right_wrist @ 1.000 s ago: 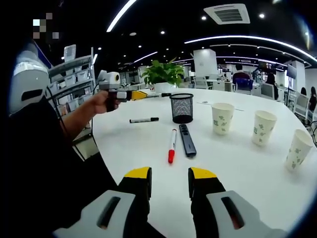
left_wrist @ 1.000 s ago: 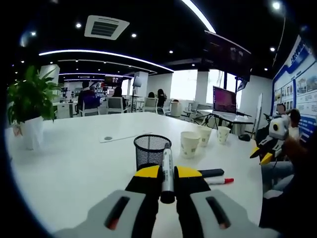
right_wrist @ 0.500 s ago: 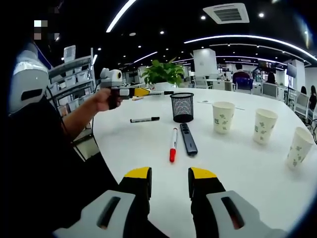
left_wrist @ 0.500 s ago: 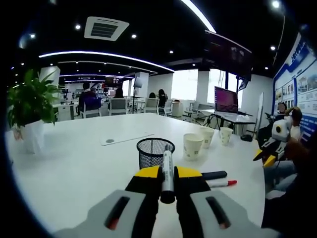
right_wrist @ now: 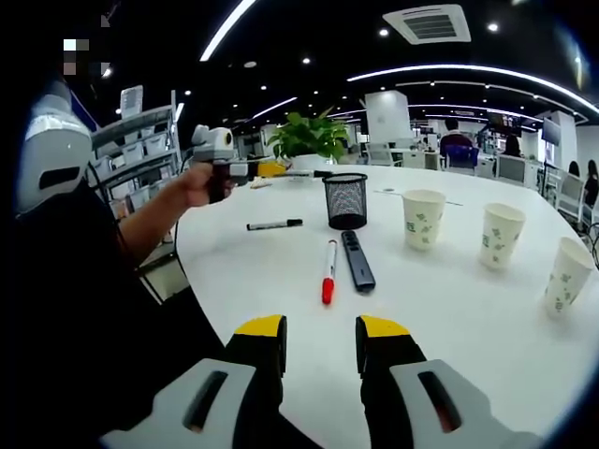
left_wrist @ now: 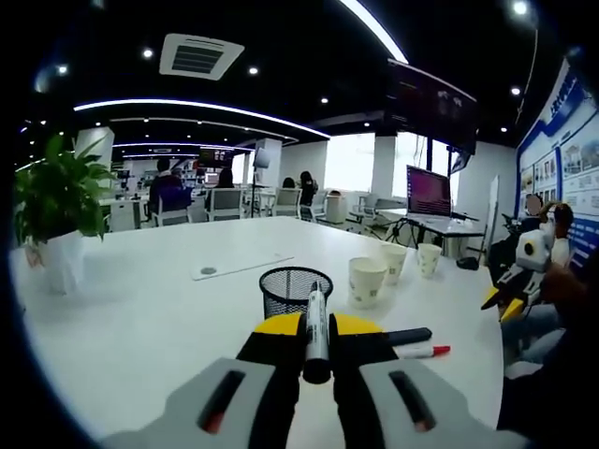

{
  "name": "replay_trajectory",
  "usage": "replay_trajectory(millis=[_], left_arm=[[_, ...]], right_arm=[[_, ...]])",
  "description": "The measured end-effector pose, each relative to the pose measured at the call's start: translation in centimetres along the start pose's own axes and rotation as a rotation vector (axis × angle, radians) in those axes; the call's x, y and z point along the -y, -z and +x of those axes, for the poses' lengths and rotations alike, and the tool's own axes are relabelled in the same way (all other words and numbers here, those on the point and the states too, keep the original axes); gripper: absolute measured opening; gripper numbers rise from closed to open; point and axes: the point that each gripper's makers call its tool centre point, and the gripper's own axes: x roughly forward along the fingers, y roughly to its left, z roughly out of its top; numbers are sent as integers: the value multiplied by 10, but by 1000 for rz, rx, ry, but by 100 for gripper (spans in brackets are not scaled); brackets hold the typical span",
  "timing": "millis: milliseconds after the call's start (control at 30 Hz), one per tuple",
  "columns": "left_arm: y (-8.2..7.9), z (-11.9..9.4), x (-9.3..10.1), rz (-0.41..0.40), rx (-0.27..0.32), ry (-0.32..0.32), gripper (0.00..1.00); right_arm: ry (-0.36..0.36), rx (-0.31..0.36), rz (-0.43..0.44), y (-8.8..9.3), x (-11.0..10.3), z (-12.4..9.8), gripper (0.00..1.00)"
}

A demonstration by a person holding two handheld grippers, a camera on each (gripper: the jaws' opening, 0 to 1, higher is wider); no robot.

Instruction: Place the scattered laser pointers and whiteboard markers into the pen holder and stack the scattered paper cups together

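Marker (left_wrist: 316, 327) clamped in left gripper (left_wrist: 316, 325) before mesh pen holder (left_wrist: 295, 290).
Right gripper (right_wrist: 320, 339): jaws apart, empty, over desk (right_wrist: 449, 309) edge.

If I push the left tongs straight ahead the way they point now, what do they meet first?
Most likely the black mesh pen holder. The left tongs are shut on a black whiteboard marker whose tip lines up with the holder's rim. How far above the rim the tip sits is hard to judge.

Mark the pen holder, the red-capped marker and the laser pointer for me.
pen holder (right_wrist: 346, 202), right gripper view, mesh wall
red-capped marker (right_wrist: 328, 271), right gripper view, mid barrel
laser pointer (right_wrist: 357, 261), right gripper view, middle of body
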Motion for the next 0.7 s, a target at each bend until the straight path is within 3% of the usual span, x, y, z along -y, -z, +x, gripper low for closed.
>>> replay_trajectory(millis=[700], left_arm=[[-10,9,-8,7,17,-18,13]], right_arm=[[5,-1,-4,0,1,-2,32]])
